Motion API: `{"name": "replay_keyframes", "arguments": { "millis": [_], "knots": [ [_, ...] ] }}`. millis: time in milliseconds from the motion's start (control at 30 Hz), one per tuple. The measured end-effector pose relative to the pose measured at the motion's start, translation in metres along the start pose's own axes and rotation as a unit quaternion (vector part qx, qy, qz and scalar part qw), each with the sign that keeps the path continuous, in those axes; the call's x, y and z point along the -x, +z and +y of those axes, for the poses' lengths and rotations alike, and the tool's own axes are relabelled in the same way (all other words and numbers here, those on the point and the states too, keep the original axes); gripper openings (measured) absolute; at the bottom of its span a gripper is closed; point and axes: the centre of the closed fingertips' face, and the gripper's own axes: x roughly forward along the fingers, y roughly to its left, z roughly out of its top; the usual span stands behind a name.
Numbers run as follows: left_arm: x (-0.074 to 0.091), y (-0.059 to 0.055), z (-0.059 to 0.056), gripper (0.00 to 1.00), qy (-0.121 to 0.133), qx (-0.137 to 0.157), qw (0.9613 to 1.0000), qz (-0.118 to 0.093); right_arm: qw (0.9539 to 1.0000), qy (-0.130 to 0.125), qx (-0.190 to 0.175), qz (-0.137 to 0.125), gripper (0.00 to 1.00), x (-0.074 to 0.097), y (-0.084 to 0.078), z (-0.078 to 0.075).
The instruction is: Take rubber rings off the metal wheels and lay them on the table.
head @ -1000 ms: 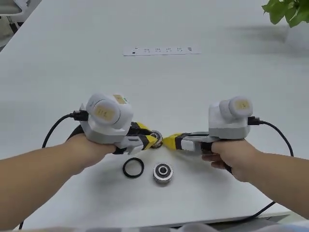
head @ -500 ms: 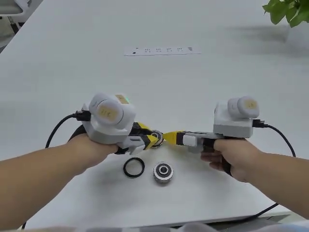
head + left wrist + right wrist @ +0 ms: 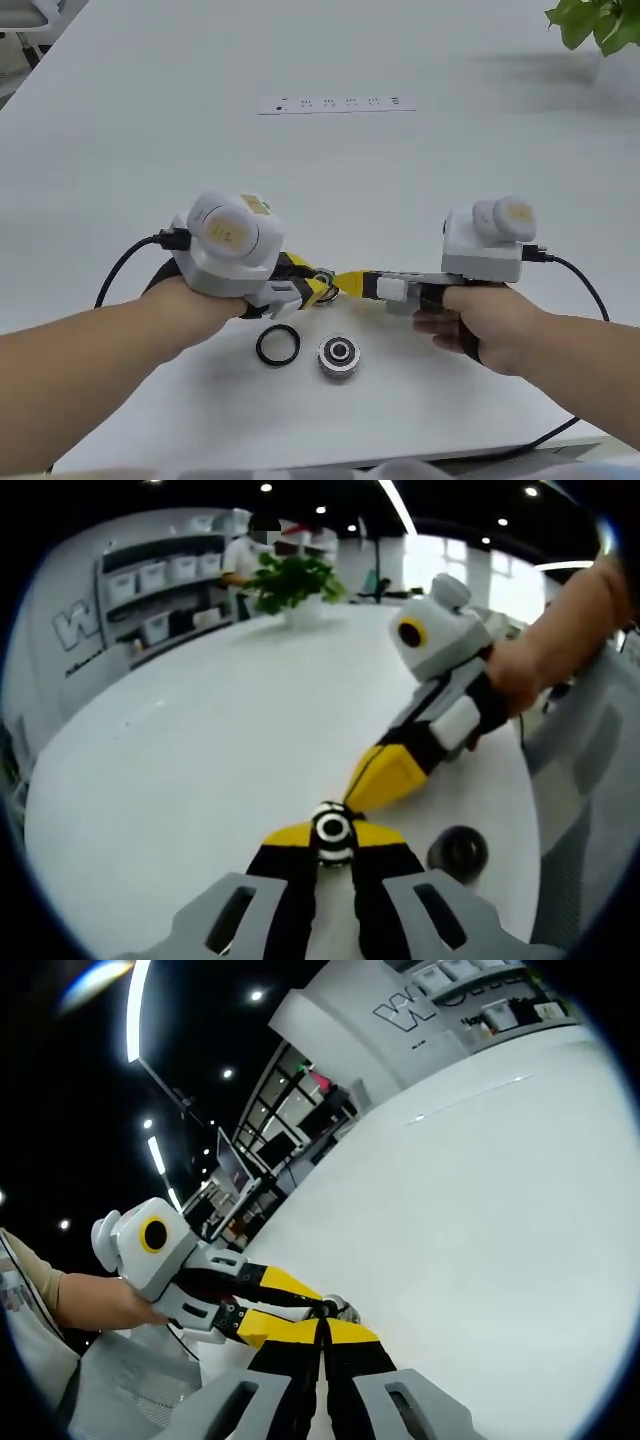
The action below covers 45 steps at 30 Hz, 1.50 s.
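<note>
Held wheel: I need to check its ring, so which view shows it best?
The left gripper view: the held wheel sits close and centred between the left gripper's jaws. In the head view it is small and mostly hidden; the right gripper view catches only an edge.

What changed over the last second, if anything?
The right tool edged slightly closer to the wheel held in the left tool, its closed tip now at the wheel's edge. The left tool stays clamped; the loose ring and the bare wheel lie unmoved on the table.
</note>
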Motion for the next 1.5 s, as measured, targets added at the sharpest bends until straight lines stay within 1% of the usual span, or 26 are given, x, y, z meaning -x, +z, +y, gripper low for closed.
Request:
{"name": "replay_keyframes", "arguments": {
  "millis": [67,133,167,200,233,367,433,567,667,767,833,933,1133,1333,1400,1500],
  "knots": [
    [0.0,0.0,0.0,0.12,0.0,-0.002,1.0,0.0,1.0,0.004,0.0,0.001,0.0,0.0,0.0,0.001],
    [0.0,0.0,-0.001,0.12,0.0,-0.008,1.0,0.001,0.9999,0.012,-0.002,0.001,0.0,-0.001,0.0,0.006],
    [-0.001,0.0,-0.001,0.12,0.001,-0.008,1.0,0.0,0.9994,0.036,0.0,-0.002,0.0,-0.003,0.001,0.015],
    [-0.001,0.0,0.0,0.12,0.002,-0.01,1.0,0.0,0.9998,0.02,-0.001,0.005,0.0,-0.004,-0.002,0.012],
    [-0.002,-0.001,0.001,0.12,0.002,-0.009,1.0,-0.001,0.9998,0.02,0.003,0.003,0.0,-0.003,-0.001,0.013],
    [-0.002,0.0,0.002,0.12,0.001,-0.007,1.0,-0.002,0.9996,0.027,-0.004,0.002,0.0,-0.001,-0.001,0.015],
    [-0.002,0.0,0.002,0.12,0.001,-0.004,1.0,-0.004,0.9994,0.032,-0.01,0.002,0.0,-0.001,-0.001,0.016],
    [-0.002,0.0,0.002,0.12,0.0,0.001,1.0,-0.009,0.9984,0.055,-0.016,0.003,0.0,0.001,0.0,0.022],
    [-0.002,0.0,0.001,0.12,-0.001,0.001,1.0,-0.009,0.9976,0.065,-0.026,0.003,0.0,0.003,-0.001,0.025],
    [-0.002,0.0,0.001,0.12,-0.001,0.002,1.0,-0.008,0.9978,0.061,-0.025,0.003,0.0,0.004,-0.002,0.025],
    [-0.002,0.0,0.002,0.12,0.0,0.005,1.0,-0.008,0.9988,0.044,-0.02,0.004,0.0,0.003,-0.002,0.02],
    [-0.002,0.0,0.002,0.12,-0.001,0.008,0.9999,-0.009,0.9994,0.028,-0.017,0.002,0.0,0.001,-0.001,0.015],
    [-0.003,0.0,0.002,0.13,0.0,0.008,0.9999,-0.008,0.9996,0.022,-0.018,0.0,0.0,0.002,0.0,0.014],
    [-0.002,0.0,0.001,0.14,-0.008,0.004,0.9999,-0.008,0.9996,0.022,-0.019,-0.003,0.0,0.002,0.002,0.012],
    [-0.001,0.0,0.0,0.14,-0.01,0.002,0.9999,-0.008,0.9995,0.023,-0.02,-0.006,0.0,0.002,0.004,0.011],
    [0.002,0.001,-0.001,0.17,-0.013,0.002,0.9999,-0.01,0.9994,0.025,-0.022,-0.008,0.0,0.003,0.004,0.012]
  ]
}}
